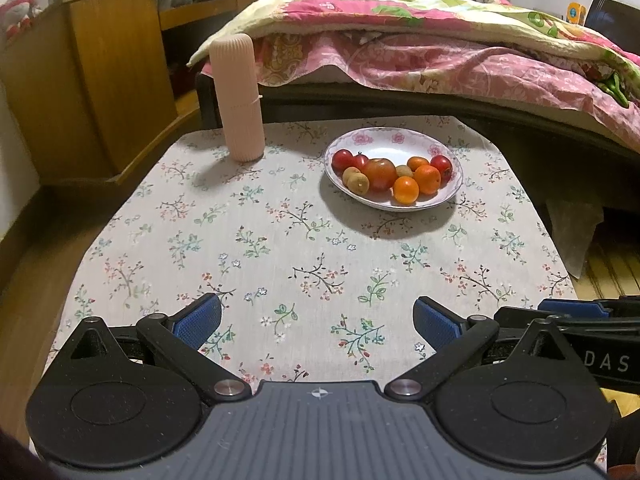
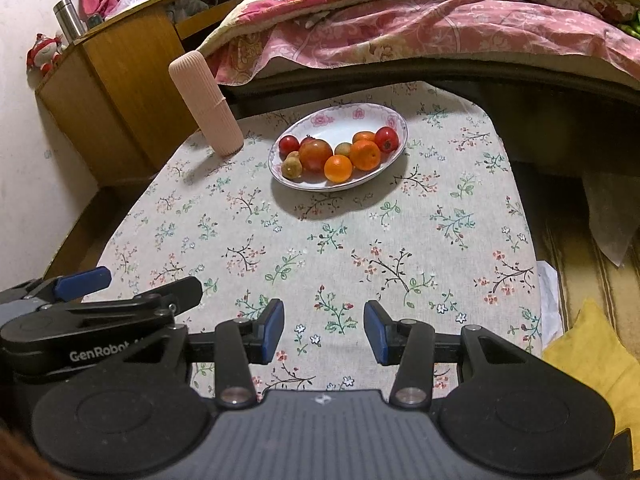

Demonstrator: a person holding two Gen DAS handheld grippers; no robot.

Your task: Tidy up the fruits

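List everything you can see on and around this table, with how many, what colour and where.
plate: one, white with pink flowers on the rim, far middle of the table
oranges: three, orange, right half of the plate
red tomatoes: three small red ones, two at the plate's left, one at its right
large tomato: one, red-orange, middle of the plate
brown fruits: three small, tan, among the others
ribbed container: one, pale pink, upright, left of the plate
tablecloth: one, cream with flower sprigs, covers the table
bed quilt: pink floral, behind the table
wooden cabinet: one, brown, far left
left claw: open, empty, over the near edge
right claw: open, empty, over the near edge
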